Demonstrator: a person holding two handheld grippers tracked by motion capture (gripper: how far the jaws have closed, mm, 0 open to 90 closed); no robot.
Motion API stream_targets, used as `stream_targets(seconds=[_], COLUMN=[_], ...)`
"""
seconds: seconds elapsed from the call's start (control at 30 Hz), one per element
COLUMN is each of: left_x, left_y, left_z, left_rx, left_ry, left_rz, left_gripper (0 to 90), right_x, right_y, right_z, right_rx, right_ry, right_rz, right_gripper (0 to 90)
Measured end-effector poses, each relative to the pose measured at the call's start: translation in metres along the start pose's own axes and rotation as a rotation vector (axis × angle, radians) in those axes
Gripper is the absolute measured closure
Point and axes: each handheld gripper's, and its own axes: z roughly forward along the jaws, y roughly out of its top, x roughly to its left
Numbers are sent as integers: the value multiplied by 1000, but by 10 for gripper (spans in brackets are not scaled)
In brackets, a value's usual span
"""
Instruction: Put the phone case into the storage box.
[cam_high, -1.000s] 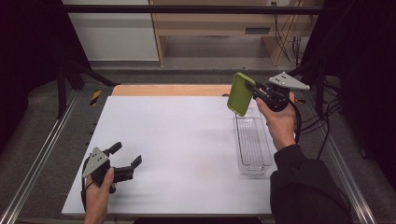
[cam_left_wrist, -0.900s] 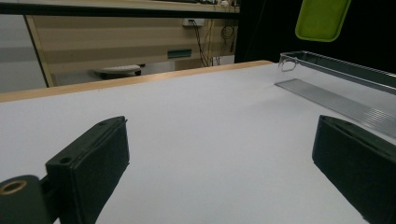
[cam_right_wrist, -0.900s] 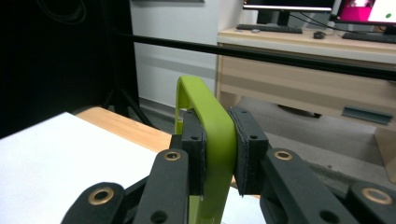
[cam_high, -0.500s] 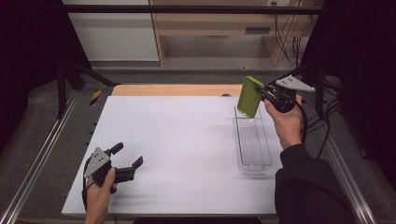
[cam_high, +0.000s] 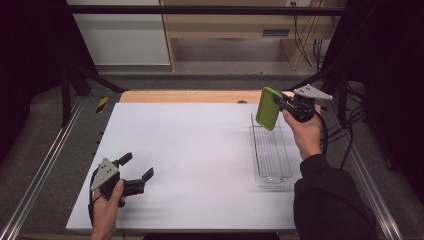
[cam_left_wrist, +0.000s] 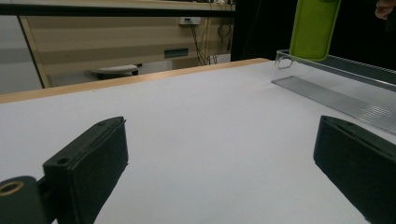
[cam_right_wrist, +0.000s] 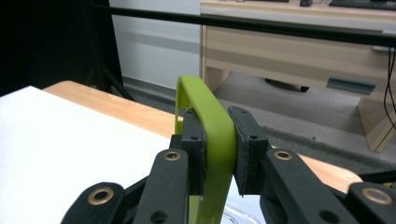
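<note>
Right gripper (cam_high: 281, 104): we're clamped on green case (cam_high: 269, 108), above tray (cam_high: 271, 176) far end.
Left gripper (cam_high: 135, 170): open, idle, near-left.
Risk: we judge the case could catch the tray rim and tip out.

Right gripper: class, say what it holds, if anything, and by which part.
The right gripper is shut on a green phone case, pinching one thin edge wall between its pads, above the clear tray. The left gripper holds nothing.

Green case (cam_high: 269, 108): smooth matt plastic, maybe rubbery. Tray (cam_high: 270, 150): clear glossy ribbed plastic. Worktop (cam_high: 190, 150): matt white, wood edge. Tool pads (cam_right_wrist: 245, 149): matt black.
</note>
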Motion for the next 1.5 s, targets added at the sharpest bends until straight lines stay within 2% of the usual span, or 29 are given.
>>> stream_targets(seconds=[0.4,1.5], left_x=[0,0], left_y=[0,-1], left_z=[1,1], left_rx=[5,2], left_ry=[-4,-8], left_rz=[5,0], left_gripper=[26,26], right_x=[2,8], right_y=[-23,-35], right_z=[17,35], right_rx=[41,70], right_ry=[27,13], right_rz=[13,-20], right_gripper=[768,766])
